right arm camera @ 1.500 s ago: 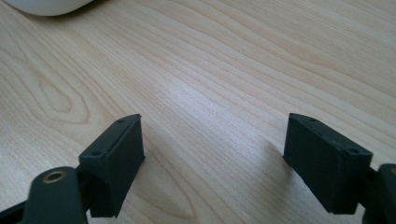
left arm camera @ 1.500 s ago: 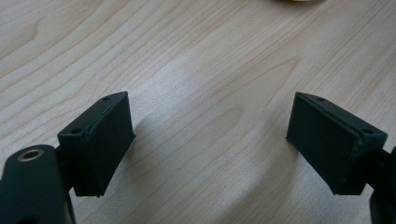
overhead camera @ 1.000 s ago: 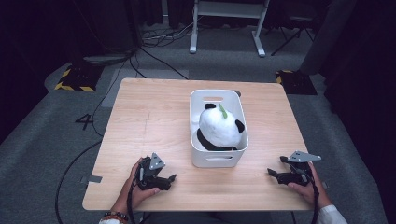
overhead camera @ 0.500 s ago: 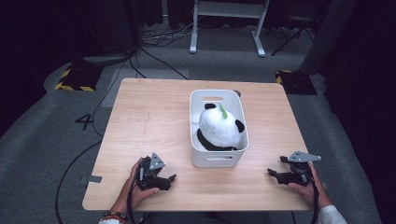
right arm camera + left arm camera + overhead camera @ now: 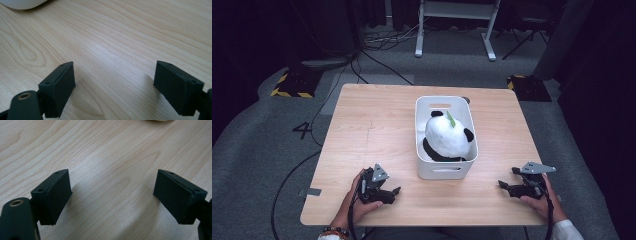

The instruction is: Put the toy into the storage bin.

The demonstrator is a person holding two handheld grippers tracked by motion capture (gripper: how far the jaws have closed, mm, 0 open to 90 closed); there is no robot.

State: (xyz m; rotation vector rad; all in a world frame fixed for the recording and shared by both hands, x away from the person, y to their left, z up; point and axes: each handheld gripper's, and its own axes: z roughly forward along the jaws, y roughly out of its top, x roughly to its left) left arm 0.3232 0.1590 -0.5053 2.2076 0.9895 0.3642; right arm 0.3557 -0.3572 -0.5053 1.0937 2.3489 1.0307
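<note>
Wooden table [image 5: 377, 130] carrying white bin [image 5: 445, 170] with panda plush [image 5: 446, 136]; left gripper [image 5: 393, 193] and right gripper [image 5: 503, 186] resting near edge, both released, gripping nothing.

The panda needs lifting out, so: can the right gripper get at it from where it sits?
Probably yes: the panda sits above the open bin, and bare table lies between it and the open right gripper.
</note>
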